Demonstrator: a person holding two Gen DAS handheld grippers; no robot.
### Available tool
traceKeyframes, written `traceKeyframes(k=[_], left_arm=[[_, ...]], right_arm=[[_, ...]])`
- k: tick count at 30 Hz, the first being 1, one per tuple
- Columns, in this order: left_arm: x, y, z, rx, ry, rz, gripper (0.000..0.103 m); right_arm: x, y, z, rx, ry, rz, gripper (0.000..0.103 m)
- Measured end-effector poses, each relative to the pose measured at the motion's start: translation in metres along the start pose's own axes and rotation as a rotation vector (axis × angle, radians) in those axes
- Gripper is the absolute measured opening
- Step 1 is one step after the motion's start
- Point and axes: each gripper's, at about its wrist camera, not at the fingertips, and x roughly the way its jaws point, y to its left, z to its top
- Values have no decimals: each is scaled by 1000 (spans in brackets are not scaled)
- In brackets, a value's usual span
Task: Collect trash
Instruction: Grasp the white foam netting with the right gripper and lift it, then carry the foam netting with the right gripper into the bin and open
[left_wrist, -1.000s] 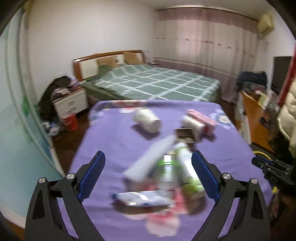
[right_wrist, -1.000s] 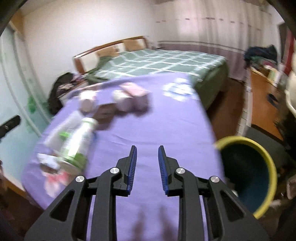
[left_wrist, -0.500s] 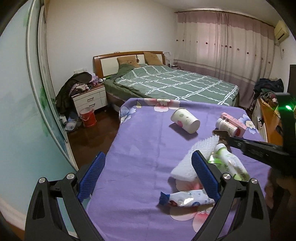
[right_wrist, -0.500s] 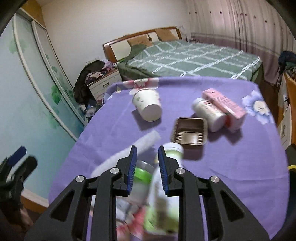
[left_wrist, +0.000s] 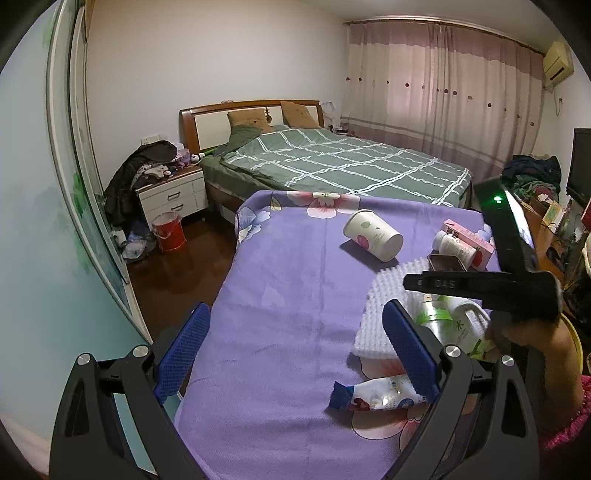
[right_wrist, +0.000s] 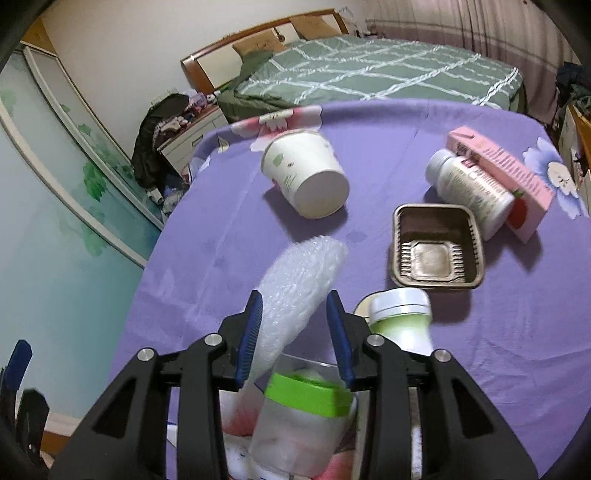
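Trash lies on the purple-clothed table (left_wrist: 280, 295). My left gripper (left_wrist: 295, 350) hangs open over the table's near left part, holding nothing; a snack wrapper (left_wrist: 373, 397) lies by its right finger. My right gripper (right_wrist: 295, 328) hovers over the pile, its jaws opening. A white bubble-wrap sheet (right_wrist: 303, 280) shows between them, and the pads do not press it. Under it are a clear jar with a green lid (right_wrist: 306, 417) and a green-and-white bottle (right_wrist: 402, 317). Farther off lie a brown tray (right_wrist: 436, 247), a paper cup (right_wrist: 306, 173), a white bottle (right_wrist: 469, 188) and a pink box (right_wrist: 498, 170).
A person's hand (left_wrist: 524, 343) holds the right gripper (left_wrist: 417, 282) at the table's right side. Behind it shows a yellow bin rim (left_wrist: 575, 338). Beyond the table stand a green bed (left_wrist: 351, 162), a nightstand (left_wrist: 173, 192) and a red bucket (left_wrist: 170, 230). A sliding door (left_wrist: 44, 221) runs along the left.
My right gripper swung from the bin at the table's right end to over the trash pile, and its jaws spread wider. My left gripper shifted left, then stayed still.
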Motion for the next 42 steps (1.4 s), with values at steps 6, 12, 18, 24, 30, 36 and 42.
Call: traceKeyframes(k=[6,12,18,24,30,36,42], left_arm=[[-1,1,-1,-2,2,-4,93],[-4,2,1,-6,-8,1,93],[-13,-8,0,10,-19,-8,93],[-15,-29,-3,37,-15,-52,93],[-14,-65,-9,85,1,-108,93],[-9,-109,-20,130,34,-177,93],[5,-156,-38,170,87,-245,93]], right_arm=[[1,11,2,-17,-15,29,13],[-35,20,7,-26,-110,93,11],[-98,12,7,-47,-258,74,11],[-149,-22,-11,-53,-355,-16,11],[-190,-82,-44,-7,-413,-132,11],[-222,-148,-76,57,-445,-277,11],[-247,-212,-103,132,-450,-429,11]])
